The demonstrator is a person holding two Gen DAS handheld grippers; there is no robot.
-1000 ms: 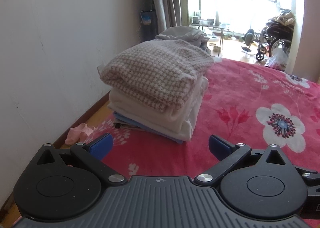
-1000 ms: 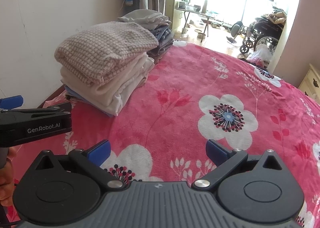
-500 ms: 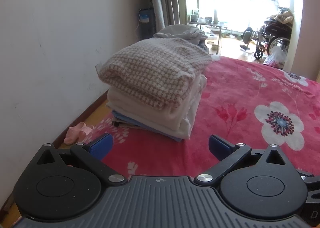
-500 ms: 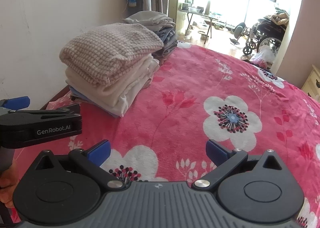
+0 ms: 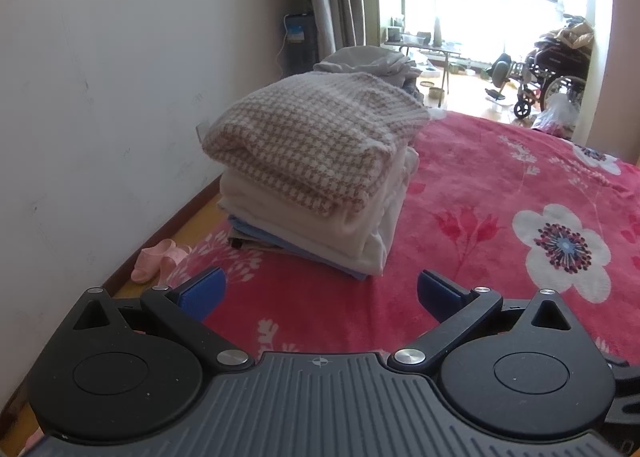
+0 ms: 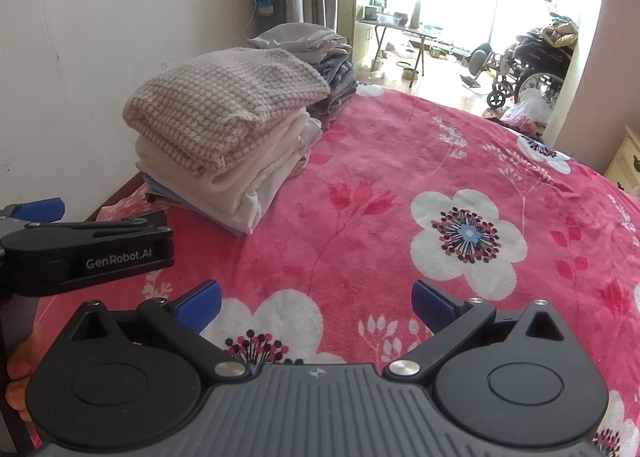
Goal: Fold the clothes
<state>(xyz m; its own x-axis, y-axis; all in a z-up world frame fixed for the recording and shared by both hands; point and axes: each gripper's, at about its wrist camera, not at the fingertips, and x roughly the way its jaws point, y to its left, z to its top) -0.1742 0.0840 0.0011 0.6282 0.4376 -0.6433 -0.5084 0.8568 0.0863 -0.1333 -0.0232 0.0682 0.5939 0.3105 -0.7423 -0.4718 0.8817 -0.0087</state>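
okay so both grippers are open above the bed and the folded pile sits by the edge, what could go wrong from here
1. The folded stack sits close to the bed's wall-side edge; a nudge from the left gripper might tip it to the floor by the pink slippers.
2. The checked knit on top overhangs the layers below and could slide off.
3. The right gripper is beside the left one; they could collide.

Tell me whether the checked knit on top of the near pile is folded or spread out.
Folded. The checked knit lies as a compact doubled bundle with a rounded fold edge, atop the cream and blue layers of the near pile.
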